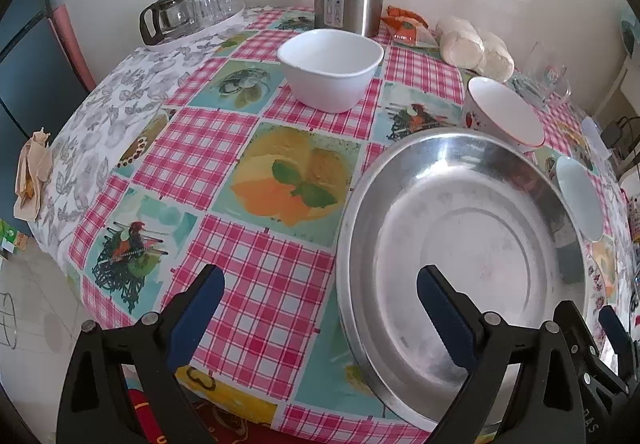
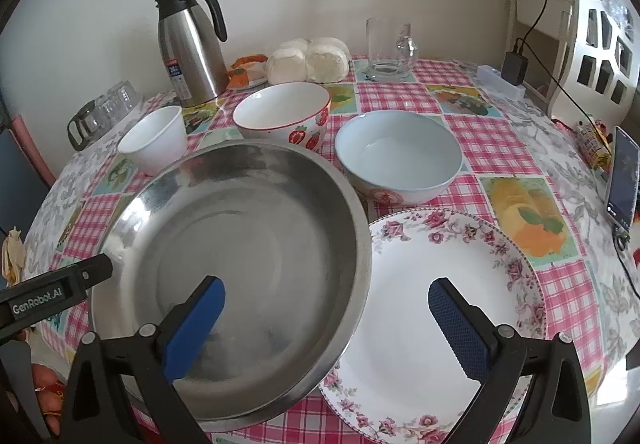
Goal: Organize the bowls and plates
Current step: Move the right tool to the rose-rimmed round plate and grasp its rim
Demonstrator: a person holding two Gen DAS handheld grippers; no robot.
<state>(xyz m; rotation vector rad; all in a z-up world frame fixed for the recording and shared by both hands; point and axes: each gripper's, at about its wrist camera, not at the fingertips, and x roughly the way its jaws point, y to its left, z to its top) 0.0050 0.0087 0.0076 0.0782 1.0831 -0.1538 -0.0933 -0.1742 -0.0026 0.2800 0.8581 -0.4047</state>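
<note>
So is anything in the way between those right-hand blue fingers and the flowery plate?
Nothing visible. The right gripper is open above the floral plate and the steel pan, whose rim overlaps the plate's left edge. The pale blue bowl sits farther back.

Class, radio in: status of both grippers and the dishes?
Left gripper open, right gripper open, both empty. Steel pan overlaps floral plate. Three bowls behind, unstacked.

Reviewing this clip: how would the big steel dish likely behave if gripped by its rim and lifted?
The steel dish looks thin-walled, so probably stiff and light for its size. Its polished rim may slip in the pads. It appears to overlap the floral plate, so it might scrape it.
</note>
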